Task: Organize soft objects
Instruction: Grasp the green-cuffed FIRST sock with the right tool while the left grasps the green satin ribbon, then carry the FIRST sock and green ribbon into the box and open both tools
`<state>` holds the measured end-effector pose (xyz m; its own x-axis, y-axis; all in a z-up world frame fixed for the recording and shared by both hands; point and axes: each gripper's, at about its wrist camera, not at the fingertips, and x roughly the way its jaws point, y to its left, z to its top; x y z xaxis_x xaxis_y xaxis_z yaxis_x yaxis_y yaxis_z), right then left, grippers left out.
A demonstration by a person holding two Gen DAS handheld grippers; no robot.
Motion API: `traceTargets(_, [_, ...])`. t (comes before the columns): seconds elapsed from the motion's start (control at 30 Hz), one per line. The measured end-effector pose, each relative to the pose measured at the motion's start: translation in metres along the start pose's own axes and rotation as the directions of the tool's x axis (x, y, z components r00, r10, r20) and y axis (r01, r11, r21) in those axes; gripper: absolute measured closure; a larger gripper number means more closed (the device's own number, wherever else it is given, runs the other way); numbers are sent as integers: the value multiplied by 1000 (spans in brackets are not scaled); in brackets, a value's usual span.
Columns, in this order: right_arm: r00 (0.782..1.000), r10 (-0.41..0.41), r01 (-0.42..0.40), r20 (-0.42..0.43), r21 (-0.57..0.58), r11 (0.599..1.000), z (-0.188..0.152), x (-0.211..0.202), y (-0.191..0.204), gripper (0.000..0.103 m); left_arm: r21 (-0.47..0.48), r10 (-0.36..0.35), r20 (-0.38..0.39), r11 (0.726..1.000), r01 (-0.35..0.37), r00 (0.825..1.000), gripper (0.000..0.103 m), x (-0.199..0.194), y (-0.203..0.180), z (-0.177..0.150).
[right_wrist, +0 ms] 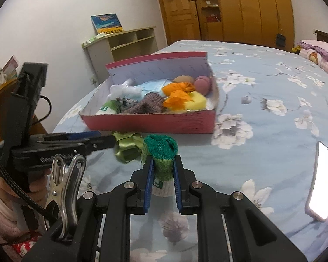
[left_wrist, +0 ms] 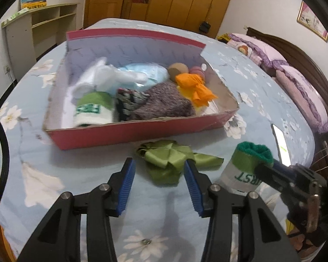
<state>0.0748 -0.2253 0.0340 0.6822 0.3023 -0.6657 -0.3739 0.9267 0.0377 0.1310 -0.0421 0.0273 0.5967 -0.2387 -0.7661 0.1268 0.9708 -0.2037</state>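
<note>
A red cardboard box (left_wrist: 129, 134) (right_wrist: 155, 123) sits on the bed and holds several soft items: a rolled green-and-white sock (left_wrist: 94, 111), white cloth, a grey knit piece (left_wrist: 164, 102), orange fabric (left_wrist: 194, 87), balls. A green satin ribbon bow (left_wrist: 168, 163) (right_wrist: 126, 146) lies on the bedspread in front of the box. My left gripper (left_wrist: 159, 168) is open, its fingers on either side of the bow. My right gripper (right_wrist: 163, 163) is shut on a rolled green-and-white sock (right_wrist: 161, 159) (left_wrist: 247, 166), held upright just right of the bow.
The bed has a blue floral bedspread (right_wrist: 262, 87). A phone (right_wrist: 321, 181) lies on it to the right. Pink pillows (left_wrist: 295, 87) lie by the headboard. A shelf unit (right_wrist: 124, 43) and wooden wardrobes (right_wrist: 240, 8) stand beyond the bed.
</note>
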Motion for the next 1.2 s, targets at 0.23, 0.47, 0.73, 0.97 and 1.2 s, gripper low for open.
traceTargets(0.23, [1000, -4, 4, 24, 14, 1000, 0, -4, -13, 85, 3, 31, -40, 1000, -31, 999, 53, 29, -11, 6])
traceTargets(0.47, [999, -18, 17, 32, 37, 999, -2, -4, -24, 85, 23, 58, -74, 998, -56, 996, 55, 47, -22, 6])
traceTargets(0.73, [999, -26, 24, 39, 49, 999, -2, -5, -27, 85, 43, 25, -55, 999, -23, 998, 93, 39, -24, -1])
traceTargets(0.97, [998, -30, 28, 54, 41, 999, 2, -10, -24, 85, 53, 1, 3, 999, -1, 1000, 94, 10, -23, -4])
traceTargets(1.2, [997, -29, 28, 65, 18, 999, 10, -11, -15, 85, 63, -1, 87, 998, -5, 996, 94, -21, -24, 4])
